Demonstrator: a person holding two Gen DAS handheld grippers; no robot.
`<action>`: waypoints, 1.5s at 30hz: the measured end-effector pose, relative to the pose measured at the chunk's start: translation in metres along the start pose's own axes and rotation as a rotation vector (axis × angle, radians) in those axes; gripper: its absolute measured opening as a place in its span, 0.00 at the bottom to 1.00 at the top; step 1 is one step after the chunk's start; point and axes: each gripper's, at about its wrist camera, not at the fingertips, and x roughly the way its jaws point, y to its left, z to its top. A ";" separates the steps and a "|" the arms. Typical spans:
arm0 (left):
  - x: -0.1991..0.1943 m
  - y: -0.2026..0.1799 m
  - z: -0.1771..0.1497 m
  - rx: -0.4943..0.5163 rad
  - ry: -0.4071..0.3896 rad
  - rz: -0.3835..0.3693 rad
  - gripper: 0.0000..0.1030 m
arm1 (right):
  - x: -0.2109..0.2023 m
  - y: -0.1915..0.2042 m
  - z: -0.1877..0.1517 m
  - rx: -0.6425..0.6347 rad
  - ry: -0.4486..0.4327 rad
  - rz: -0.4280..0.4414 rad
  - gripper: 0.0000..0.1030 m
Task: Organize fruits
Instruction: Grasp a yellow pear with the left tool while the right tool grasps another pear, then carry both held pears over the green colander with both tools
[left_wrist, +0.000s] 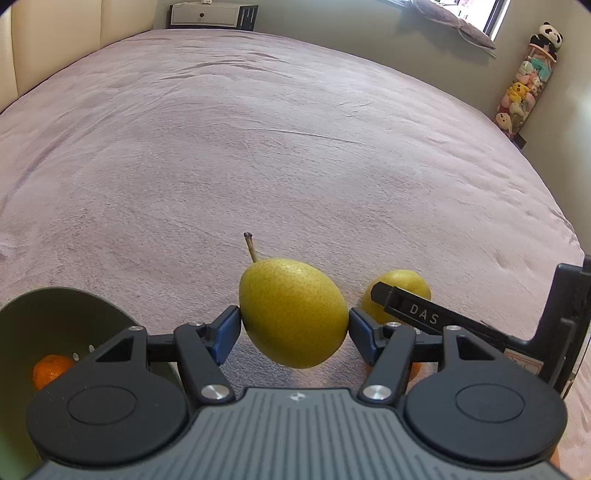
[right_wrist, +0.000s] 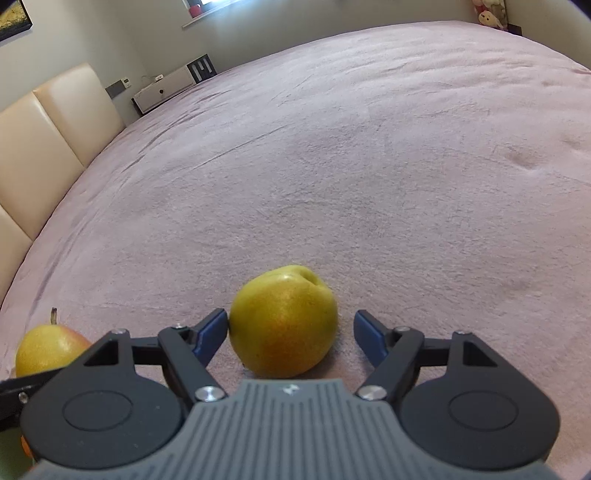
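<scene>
Two smooth, firm yellow-green pears need grasping across their widest middle: the stemmed pear (left_wrist: 293, 314) sits pinched in the left gripper (left_wrist: 293, 332), while the round stemless pear (right_wrist: 283, 320) lies on the pink bedspread (right_wrist: 332, 166) between the right gripper's (right_wrist: 291, 332) spread jaws.

A speckled yellow pear (left_wrist: 291, 314), stem up and tilted, hangs above the pink bed cover, a second yellow, orange-blushed fruit (right_wrist: 282, 321) lies on the cover, and an orange mandarin (left_wrist: 50, 371) sits inside a green bowl (left_wrist: 55, 314).
</scene>
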 end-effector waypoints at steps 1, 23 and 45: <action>0.000 0.001 0.000 -0.001 0.001 0.000 0.71 | 0.002 0.001 0.000 -0.002 0.003 0.004 0.68; -0.031 0.012 0.000 -0.043 -0.046 -0.041 0.71 | -0.024 0.028 0.002 -0.166 -0.048 -0.032 0.63; -0.118 0.030 -0.022 0.002 -0.072 -0.042 0.71 | -0.166 0.080 -0.048 -0.264 -0.117 0.080 0.63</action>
